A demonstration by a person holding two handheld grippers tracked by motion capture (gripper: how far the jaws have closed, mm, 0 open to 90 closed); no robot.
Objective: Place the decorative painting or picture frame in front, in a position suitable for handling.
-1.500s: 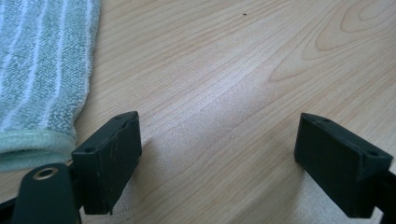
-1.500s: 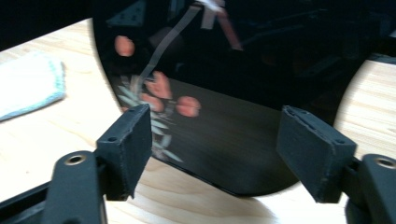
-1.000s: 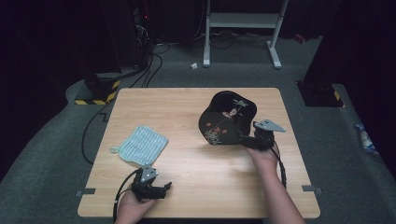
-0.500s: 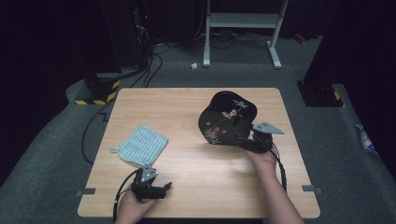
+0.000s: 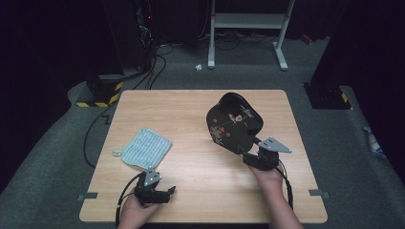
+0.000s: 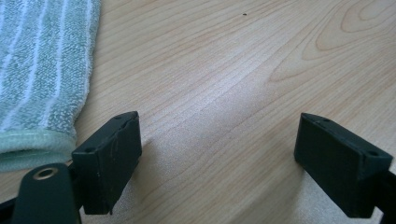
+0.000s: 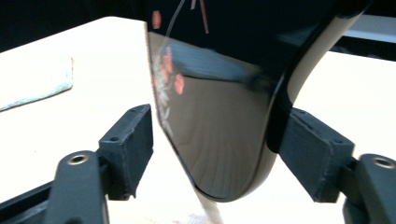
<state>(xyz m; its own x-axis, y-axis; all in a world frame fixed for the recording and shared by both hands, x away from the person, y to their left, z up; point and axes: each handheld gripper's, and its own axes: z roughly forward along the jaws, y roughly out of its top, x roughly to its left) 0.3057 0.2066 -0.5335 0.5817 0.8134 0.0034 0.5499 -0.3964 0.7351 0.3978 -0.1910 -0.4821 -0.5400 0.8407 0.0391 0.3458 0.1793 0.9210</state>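
Pale wood-grain table (image 5: 191, 114), R gripper (image 5: 249, 156) jaws closing round glossy black lacquer tray (image 5: 234, 123), not yet clamped, L gripper (image 5: 168, 192) open beside terry cloth (image 5: 143, 149).

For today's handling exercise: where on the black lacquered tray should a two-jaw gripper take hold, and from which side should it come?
Probably the raised rim at the near corner of the black lacquered tray, approached from the person's side. The tray is wide and shallow, so only its thin edge fits between jaws. The right gripper already straddles that corner, jaws just closing, one pad on the rim, the other apart.
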